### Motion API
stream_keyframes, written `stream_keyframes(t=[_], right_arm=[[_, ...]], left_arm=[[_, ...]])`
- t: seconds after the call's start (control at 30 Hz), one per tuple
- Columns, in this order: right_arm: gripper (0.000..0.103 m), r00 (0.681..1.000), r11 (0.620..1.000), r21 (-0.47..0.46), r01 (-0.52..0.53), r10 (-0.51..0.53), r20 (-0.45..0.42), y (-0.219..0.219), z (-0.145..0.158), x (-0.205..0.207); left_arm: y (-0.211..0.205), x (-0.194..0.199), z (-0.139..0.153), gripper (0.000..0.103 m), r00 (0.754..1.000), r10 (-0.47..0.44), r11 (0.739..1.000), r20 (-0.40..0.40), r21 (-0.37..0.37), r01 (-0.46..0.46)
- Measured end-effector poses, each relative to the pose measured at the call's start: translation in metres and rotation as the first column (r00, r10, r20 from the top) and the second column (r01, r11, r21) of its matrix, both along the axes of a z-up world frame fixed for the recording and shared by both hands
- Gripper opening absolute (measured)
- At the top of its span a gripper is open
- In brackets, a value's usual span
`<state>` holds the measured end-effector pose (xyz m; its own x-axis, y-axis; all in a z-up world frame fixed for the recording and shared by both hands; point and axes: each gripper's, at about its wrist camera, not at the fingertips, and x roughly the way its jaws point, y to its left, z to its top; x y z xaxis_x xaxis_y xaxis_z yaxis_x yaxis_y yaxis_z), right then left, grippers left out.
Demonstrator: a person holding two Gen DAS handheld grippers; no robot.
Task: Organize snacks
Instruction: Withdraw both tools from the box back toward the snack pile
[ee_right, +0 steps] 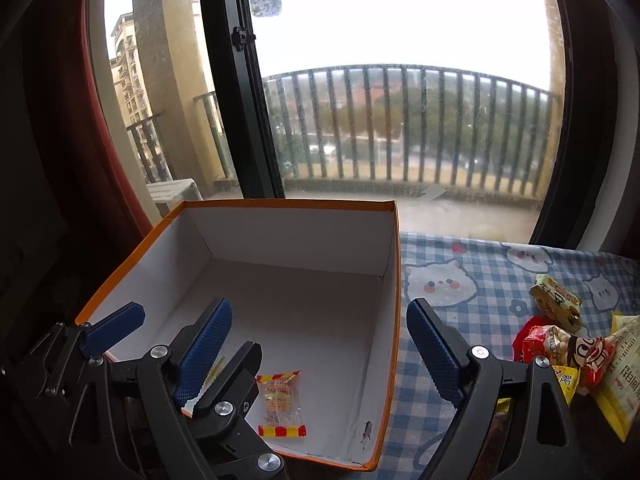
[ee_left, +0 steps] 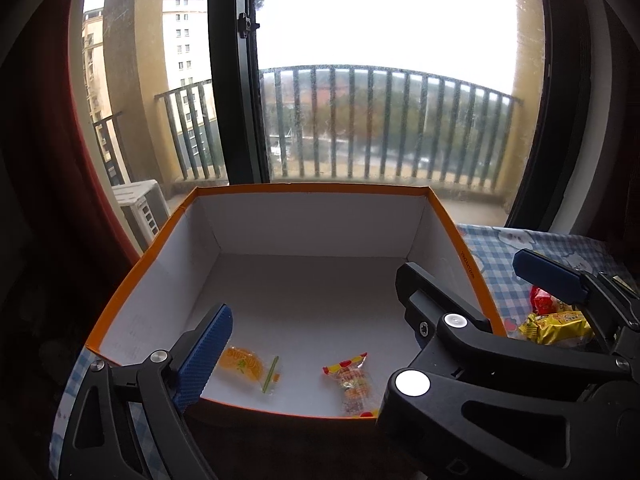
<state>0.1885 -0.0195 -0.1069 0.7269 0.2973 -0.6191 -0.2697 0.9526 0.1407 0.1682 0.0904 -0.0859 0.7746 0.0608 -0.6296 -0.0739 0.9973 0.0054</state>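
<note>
Snacks are what I am sorting, and two of them already lie on the white floor of the orange-rimmed box: an orange candy packet near the front left corner and a red-and-yellow striped sweet wrapper a little to its right, the two apart from each other and flat. The rest wait outside the box on the counter, which wears a blue checked cloth with cartoon cats: a red peanut bag heaped with yellow packets, and a small yellow packet just behind that heap. My left tongs hang over the front of the box, spread wide with nothing between the blue pads. My right tongs straddle the box's right wall, one finger inside and one over the cloth, also wide apart and holding nothing. I judge both drops done and the next job to be a reach to the heap on the right. What worries me is that right wall: if I swing sideways without lifting first, the inner finger could catch the rim and drag or tip the light cardboard box. The two tongs also sit close together, so they could knock into each other. The heap itself is loose and glossy, so a careless pinch could grab two packets or squirt one off the counter's edge.
</note>
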Motion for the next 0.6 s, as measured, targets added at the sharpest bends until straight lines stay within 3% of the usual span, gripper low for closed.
stream_keyframes(t=[0.43, 0.6], right_arm=[[0.091, 0.998, 1.0, 0.014, 0.007, -0.008, 0.063, -0.033, 0.03, -0.052], [0.091, 0.996, 1.0, 0.008, 0.021, -0.021, 0.087, -0.052, 0.038, -0.075]], left_arm=[[-0.028, -0.05, 0.025, 0.097, 0.997, -0.029, 0.999, 0.069, 0.016, 0.028], [-0.045, -0.069, 0.029, 0.098, 0.995, -0.059, 0.998, 0.086, -0.01, 0.06]])
